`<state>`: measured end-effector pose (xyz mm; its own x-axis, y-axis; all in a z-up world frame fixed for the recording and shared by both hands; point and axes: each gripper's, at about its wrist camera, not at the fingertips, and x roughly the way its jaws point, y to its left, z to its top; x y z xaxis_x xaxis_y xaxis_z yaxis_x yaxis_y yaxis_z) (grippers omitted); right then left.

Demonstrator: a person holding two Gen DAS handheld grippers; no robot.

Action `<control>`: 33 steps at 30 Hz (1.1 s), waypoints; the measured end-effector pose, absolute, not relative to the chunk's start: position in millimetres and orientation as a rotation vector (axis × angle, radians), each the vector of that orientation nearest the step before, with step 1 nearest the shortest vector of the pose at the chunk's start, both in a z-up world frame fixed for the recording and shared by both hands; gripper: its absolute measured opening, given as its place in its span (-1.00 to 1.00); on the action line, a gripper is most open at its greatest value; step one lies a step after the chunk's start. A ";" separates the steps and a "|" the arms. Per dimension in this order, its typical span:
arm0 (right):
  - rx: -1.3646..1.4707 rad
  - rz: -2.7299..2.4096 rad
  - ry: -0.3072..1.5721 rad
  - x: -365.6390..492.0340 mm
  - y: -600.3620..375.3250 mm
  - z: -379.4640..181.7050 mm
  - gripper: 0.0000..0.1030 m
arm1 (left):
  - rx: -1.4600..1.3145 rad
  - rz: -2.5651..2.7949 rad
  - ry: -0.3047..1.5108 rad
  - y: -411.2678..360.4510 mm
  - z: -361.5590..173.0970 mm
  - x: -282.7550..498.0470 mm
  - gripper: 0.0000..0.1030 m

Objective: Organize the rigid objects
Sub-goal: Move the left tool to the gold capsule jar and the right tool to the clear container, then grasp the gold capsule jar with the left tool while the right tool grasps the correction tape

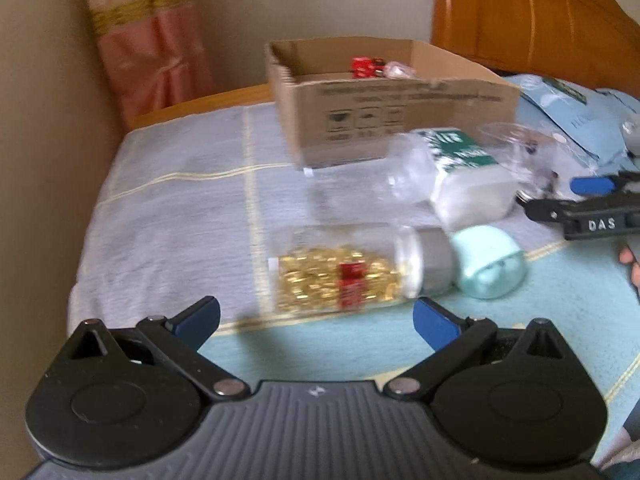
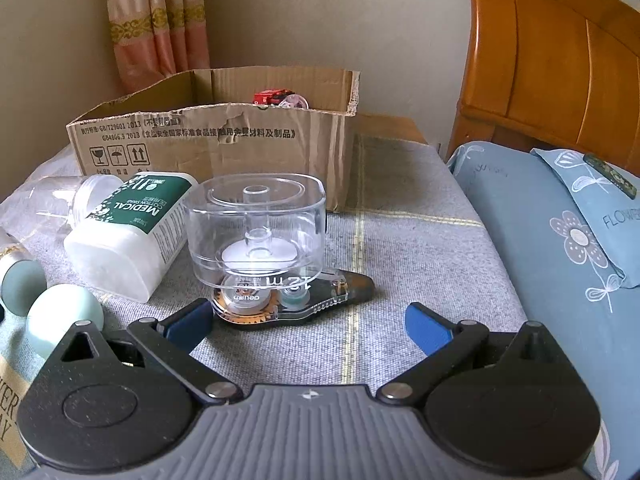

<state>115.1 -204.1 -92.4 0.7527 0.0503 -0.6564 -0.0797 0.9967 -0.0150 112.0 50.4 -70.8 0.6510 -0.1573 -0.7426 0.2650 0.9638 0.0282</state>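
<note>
A clear plastic bottle filled with gold-coloured pieces and bearing a red label [image 1: 340, 276] lies on its side on the grey checked bedcover [image 1: 180, 200], just ahead of the left gripper [image 1: 316, 320], whose blue-tipped jaws stand wide apart and hold nothing. The bottle's grey neck end touches a pale mint-green rounded cap [image 1: 490, 262]. Behind these lies a white tub of medical cotton swabs with a green label [image 2: 124, 232], also on its side, with an empty clear bottle [image 1: 404, 176] beside it. In the right wrist view, a clear square plastic container with a central tube [image 2: 256, 228] rests on top of a transparent correction-tape dispenser [image 2: 292, 296], both just in front of the right gripper [image 2: 308, 324], which is likewise spread open and empty. Further back stands an open brown cardboard box [image 2: 208, 148], with a small red object [image 2: 272, 97] showing inside it. To the right sit a blue flowered pillow [image 2: 560, 248] and an orange wooden headboard [image 2: 560, 60]; a pink curtain [image 2: 152, 20] hangs in the corner.
</note>
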 end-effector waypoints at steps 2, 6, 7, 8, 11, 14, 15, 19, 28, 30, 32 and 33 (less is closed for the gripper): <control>-0.042 0.071 0.712 114.9 -204.4 -92.7 1.00 | 0.135 -0.249 0.842 43.5 -73.8 113.2 0.99; -0.042 0.072 0.711 114.8 -205.0 -93.1 1.00 | 0.126 -0.277 0.863 32.0 -79.6 114.0 0.99; -0.041 0.072 0.711 114.8 -205.1 -93.2 1.00 | 0.119 -0.272 0.855 30.3 -79.6 112.8 0.99; -0.041 0.072 0.711 114.7 -205.0 -93.2 1.00 | 0.109 -0.262 0.856 29.3 -79.4 113.4 0.99; -0.042 0.071 0.711 114.3 -204.8 -93.0 1.00 | 0.094 -0.232 0.857 27.7 -79.9 120.3 0.99; -0.042 0.072 0.711 114.0 -204.9 -92.9 1.00 | 0.087 -0.211 0.858 26.7 -80.1 125.1 0.99; -0.042 0.071 0.711 113.9 -204.7 -92.9 1.00 | 0.086 -0.205 0.858 26.8 -80.1 126.1 0.99; -0.045 0.076 0.715 115.4 -204.7 -92.9 1.00 | 0.077 -0.185 0.863 26.5 -80.1 130.5 0.99; -0.086 0.172 0.725 132.2 -197.8 -90.2 1.00 | 0.083 -0.190 0.843 26.9 -81.9 133.9 0.99; -0.094 0.199 0.728 135.1 -199.0 -90.2 1.00 | 0.076 -0.194 0.842 28.3 -82.3 133.7 0.99; -0.103 0.222 0.729 136.3 -201.3 -90.0 1.00 | 0.077 -0.197 0.839 28.8 -82.5 133.5 0.99; -0.106 0.231 0.730 136.0 -202.1 -89.7 1.00 | 0.075 -0.199 0.838 29.1 -82.6 133.6 0.99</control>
<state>136.0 -202.1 -89.7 0.7212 0.1719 -0.6711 -0.2452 0.9694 -0.0152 133.6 29.1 -82.6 0.6517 -0.1457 -0.7443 0.2051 0.9787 -0.0120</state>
